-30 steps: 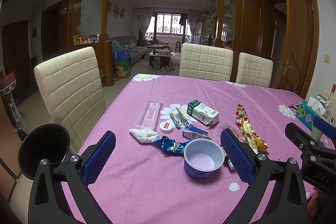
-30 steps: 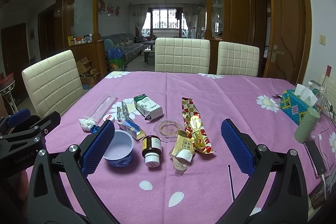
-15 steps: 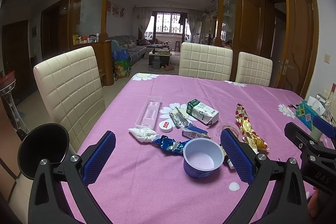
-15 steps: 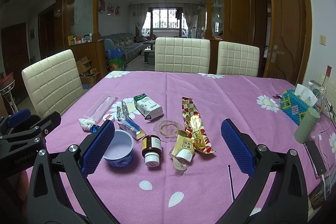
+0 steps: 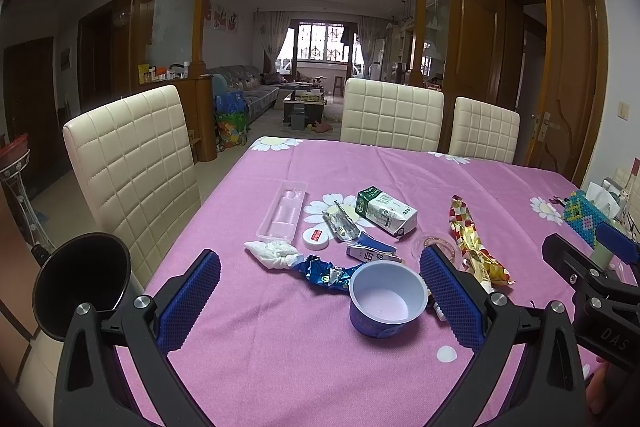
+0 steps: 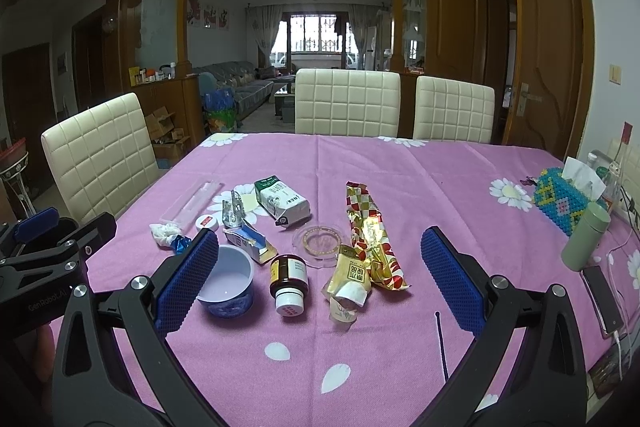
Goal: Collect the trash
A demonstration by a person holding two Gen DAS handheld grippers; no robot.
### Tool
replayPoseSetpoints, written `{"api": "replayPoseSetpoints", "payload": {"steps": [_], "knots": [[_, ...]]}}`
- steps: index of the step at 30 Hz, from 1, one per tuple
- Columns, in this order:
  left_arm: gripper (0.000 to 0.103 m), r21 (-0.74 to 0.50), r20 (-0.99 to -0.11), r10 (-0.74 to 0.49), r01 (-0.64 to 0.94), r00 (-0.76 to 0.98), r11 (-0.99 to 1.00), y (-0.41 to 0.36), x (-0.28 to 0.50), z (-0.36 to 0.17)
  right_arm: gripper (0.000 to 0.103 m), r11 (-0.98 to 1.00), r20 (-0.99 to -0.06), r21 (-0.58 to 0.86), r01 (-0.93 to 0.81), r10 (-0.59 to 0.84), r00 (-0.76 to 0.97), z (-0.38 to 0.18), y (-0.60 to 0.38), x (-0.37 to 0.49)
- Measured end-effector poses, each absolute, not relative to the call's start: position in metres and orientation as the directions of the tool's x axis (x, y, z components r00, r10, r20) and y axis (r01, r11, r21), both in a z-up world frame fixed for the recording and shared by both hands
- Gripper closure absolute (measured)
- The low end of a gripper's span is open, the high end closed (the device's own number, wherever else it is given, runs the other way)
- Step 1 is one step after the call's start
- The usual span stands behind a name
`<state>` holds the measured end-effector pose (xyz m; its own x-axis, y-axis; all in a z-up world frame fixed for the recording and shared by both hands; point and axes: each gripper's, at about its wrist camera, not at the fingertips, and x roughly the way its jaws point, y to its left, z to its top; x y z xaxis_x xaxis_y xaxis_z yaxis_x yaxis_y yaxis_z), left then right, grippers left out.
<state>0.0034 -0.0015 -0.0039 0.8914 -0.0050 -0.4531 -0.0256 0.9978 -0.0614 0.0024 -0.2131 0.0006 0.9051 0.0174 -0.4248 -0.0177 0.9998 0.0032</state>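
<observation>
Trash lies scattered on the pink tablecloth (image 5: 280,347). My left gripper (image 5: 320,267) is open low over the near edge, with a blue yogurt cup (image 5: 386,301) standing just inside its right finger. Beyond the cup lie a blue foil wrapper (image 5: 324,273), a crumpled tissue (image 5: 272,253), a milk carton (image 5: 386,213) and a clear tray (image 5: 284,211). My right gripper (image 6: 320,279) is also open. A brown jar (image 6: 289,277), a gold pouch (image 6: 350,277) and a red-gold wrapper (image 6: 372,235) lie between its fingers, farther out. A black bin (image 5: 82,281) sits below the table's left edge.
Cream chairs (image 5: 132,171) stand at the left and far sides. At the right edge are a beaded tissue box (image 6: 564,199), a green flask (image 6: 586,241) and a phone (image 6: 602,301) with cables. A thin black stick (image 6: 440,343) lies near the front.
</observation>
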Motion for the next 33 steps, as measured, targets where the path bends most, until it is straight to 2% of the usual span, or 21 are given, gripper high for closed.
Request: {"api": "replayPoseSetpoints", "payload": {"steps": [33], "knots": [[0.005, -0.072, -0.484, -0.036, 0.001, 0.874, 0.997, -0.002, 0.011, -0.015, 0.003, 1.0, -0.474, 0.006, 0.003, 0.0, 0.881, -0.019, -0.217, 0.015]]}}
